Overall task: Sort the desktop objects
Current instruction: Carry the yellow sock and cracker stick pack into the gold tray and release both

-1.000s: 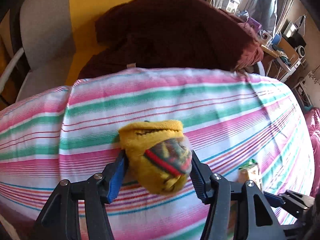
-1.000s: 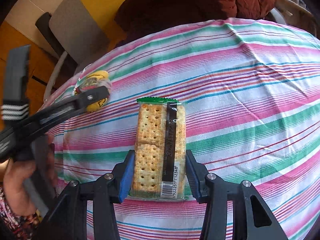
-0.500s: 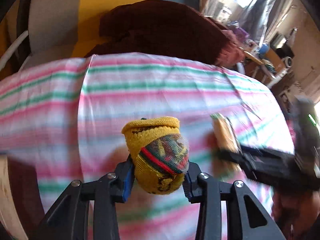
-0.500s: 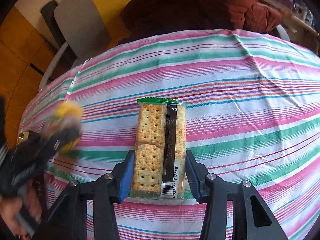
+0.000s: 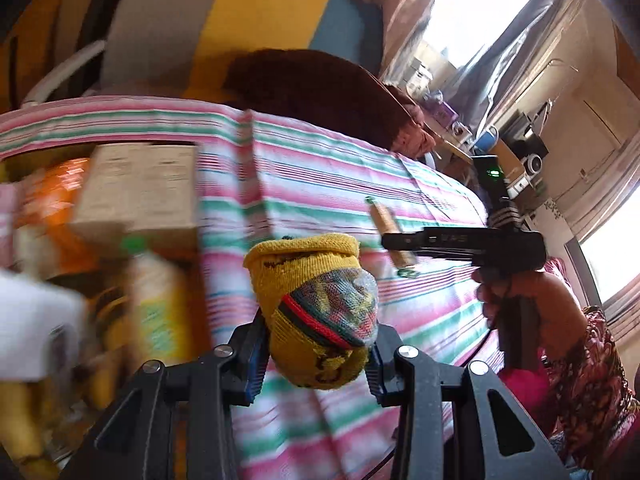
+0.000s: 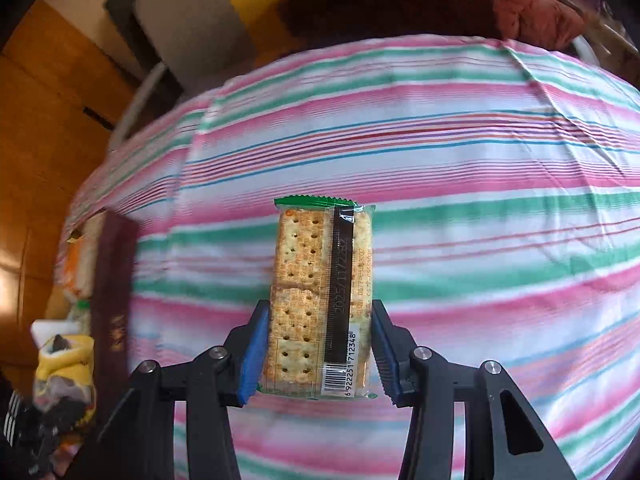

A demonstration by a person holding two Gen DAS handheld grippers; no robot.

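My left gripper is shut on a rolled yellow sock with red and green stripes, held above the striped tablecloth. My right gripper is shut on a clear pack of crackers with a green end and a barcode, held above the cloth. In the left wrist view the right gripper and the cracker pack show to the right. In the right wrist view the sock shows at the lower left edge.
A blurred pile of goods lies at the table's left: a cardboard box, an orange packet, a bottle with a green cap. A dark red flap stands there. A dark brown garment lies behind the table.
My left gripper has swung left with the sock, bringing the pile of goods into view. The right gripper has moved slightly left, still holding the crackers.
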